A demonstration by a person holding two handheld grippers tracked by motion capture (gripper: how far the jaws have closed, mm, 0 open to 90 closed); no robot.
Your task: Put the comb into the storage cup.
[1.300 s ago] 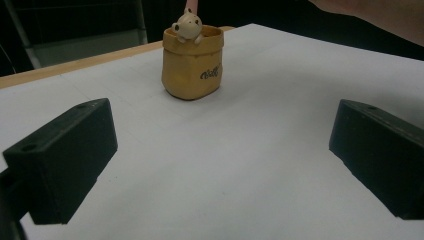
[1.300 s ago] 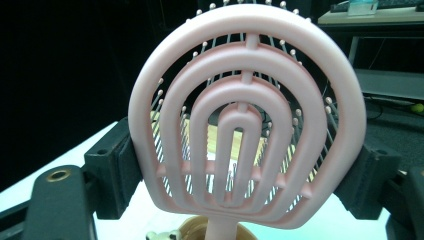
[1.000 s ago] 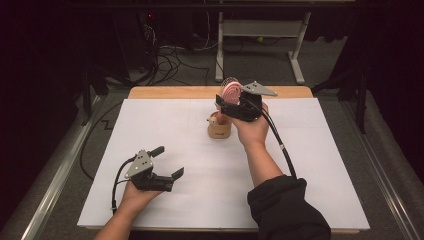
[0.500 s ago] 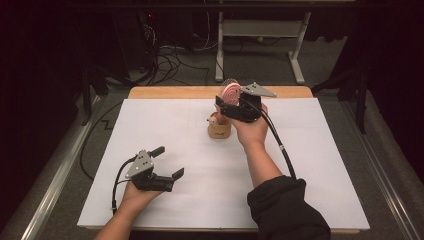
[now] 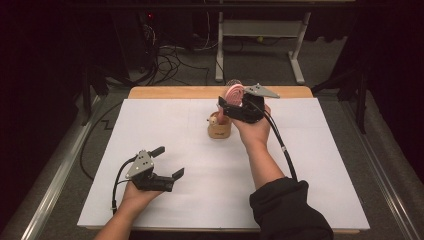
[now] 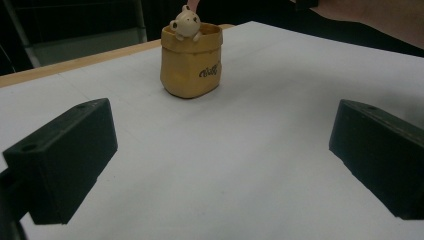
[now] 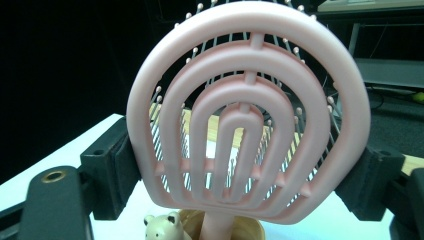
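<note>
A pink vented hairbrush (image 7: 245, 115) stands upright with its handle down in a small yellow cup (image 5: 219, 129) that has a little bear figure (image 6: 186, 22) on its rim. My right gripper (image 5: 229, 100) is shut on the brush head (image 5: 234, 92), and its pads press on both sides of the head in the right gripper view. The cup stands on the white table sheet (image 5: 310, 150), a little back of the middle. My left gripper (image 5: 168, 161) rests at the front left with its jaws wide open and nothing between them. It points toward the cup (image 6: 190, 65).
A wooden strip (image 5: 165, 92) runs along the table's far edge. Beyond it are floor cables (image 5: 165, 55) and a white metal frame (image 5: 260, 30). A black cable (image 5: 280, 145) trails from my right gripper along the forearm.
</note>
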